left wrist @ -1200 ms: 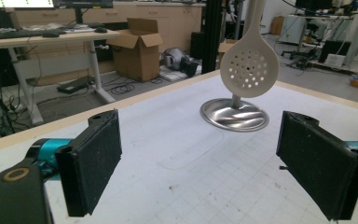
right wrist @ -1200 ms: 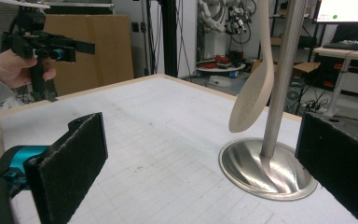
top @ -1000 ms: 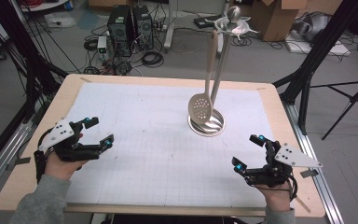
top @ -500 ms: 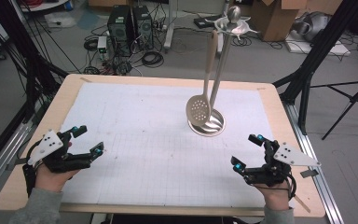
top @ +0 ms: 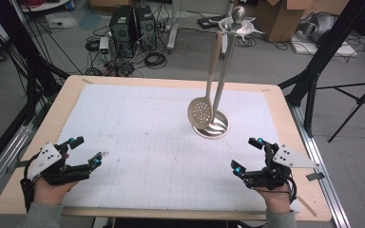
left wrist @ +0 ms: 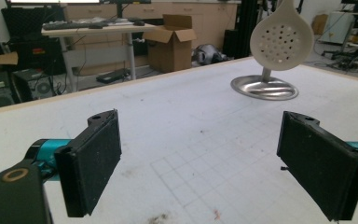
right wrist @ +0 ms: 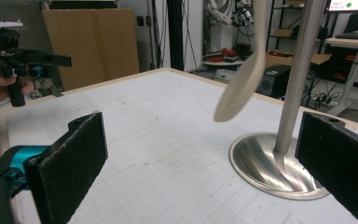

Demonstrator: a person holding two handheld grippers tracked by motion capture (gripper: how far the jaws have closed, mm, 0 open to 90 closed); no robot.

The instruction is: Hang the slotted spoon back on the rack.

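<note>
A steel utensil stand (top: 225, 71) rises from a round base (top: 216, 127) on the table's far right half. A pale slotted spoon (top: 201, 112) hangs from its top. My left gripper (top: 86, 150) sits near the front left corner, open and holding nothing. My right gripper (top: 245, 155) is open at the front right, a short way in front of the base. The left gripper view looks between the wide-apart pads (left wrist: 95, 161) at the spoon (left wrist: 281, 39) and base (left wrist: 264, 87) far off. In the right gripper view the spoon (right wrist: 242, 84) and pole (right wrist: 298, 70) stand close ahead.
A white gridded mat (top: 147, 123) covers most of the wooden table (top: 271, 95). Metal rails run along both sides. Computers and cables lie on the floor beyond the far edge, and black tripod legs (top: 313, 90) stand at the right. The left hand's gripper (right wrist: 58, 59) appears far off.
My left gripper has drawn back toward the near edge and slightly left, staying open. The right gripper and the spoon have not moved.
</note>
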